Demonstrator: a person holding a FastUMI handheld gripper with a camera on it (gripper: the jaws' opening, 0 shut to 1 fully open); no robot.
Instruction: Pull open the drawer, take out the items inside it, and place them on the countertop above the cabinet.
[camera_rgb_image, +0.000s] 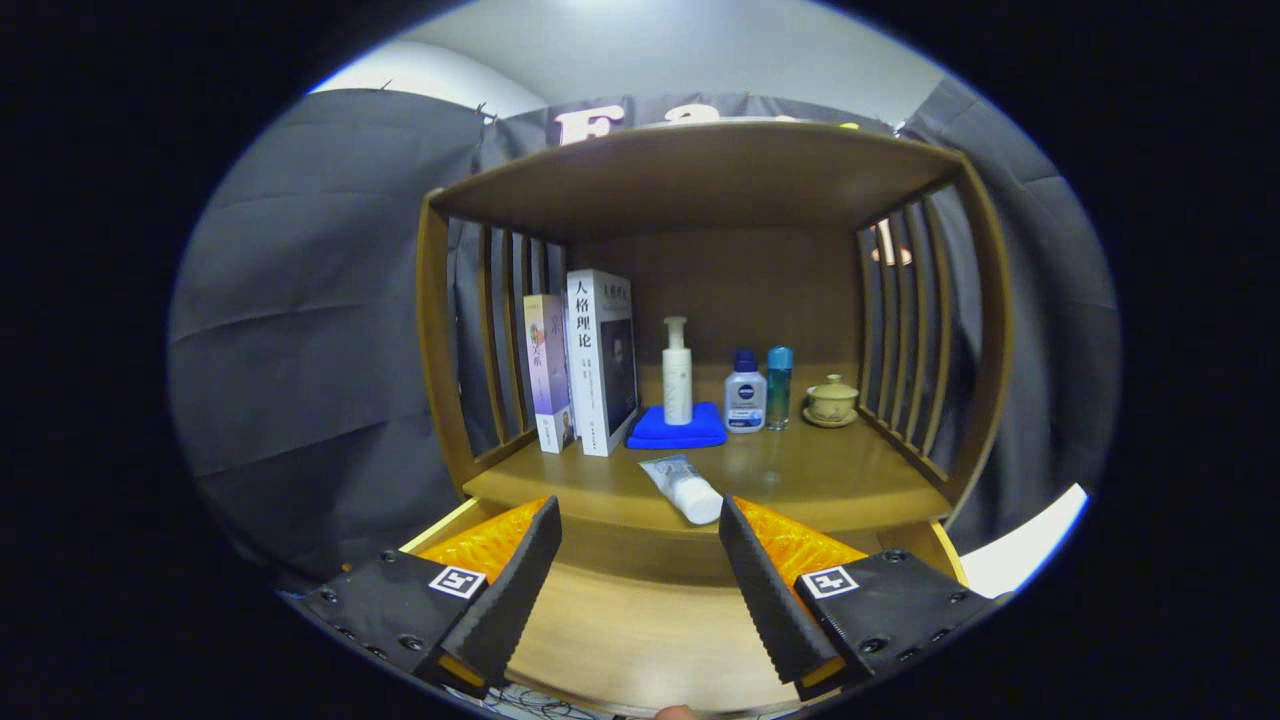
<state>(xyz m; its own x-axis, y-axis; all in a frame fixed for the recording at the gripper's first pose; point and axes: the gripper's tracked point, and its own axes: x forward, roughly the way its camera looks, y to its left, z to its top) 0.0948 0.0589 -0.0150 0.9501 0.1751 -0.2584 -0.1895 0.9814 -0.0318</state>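
The drawer (640, 640), a pale wooden tray below the cabinet's brown wooden counter (830, 480), stands pulled open, its flat bottom showing between and beneath the fingers. As far as this view shows, that bottom is bare; the drawer's near part lies under the fingers and cannot be checked. The gripper (640, 600) hovers over the open drawer with its fingers spread wide and nothing between them.

On the counter, a white squeeze tube with a pale printed label (682, 487) lies on its side close to the front edge, just beyond the fingers and a little nearer the right one. It looks like an item lifted out of the drawer and set down, though that is a judgement from where it lies.

Farther back stand two upright books, a thin pale purple one (548, 372) and a thicker white one (603, 360), then a white pump bottle (677, 372) on a folded blue cloth (680, 428), a small white bottle with a dark blue cap (745, 392), a slim teal bottle (779, 387) and a small lidded ceramic cup on a saucer (832, 400).

By my reading the task is nearly or fully done: drawer opened, tube on the counter. What remains is to confirm that nothing hides in the drawer's unseen near end.
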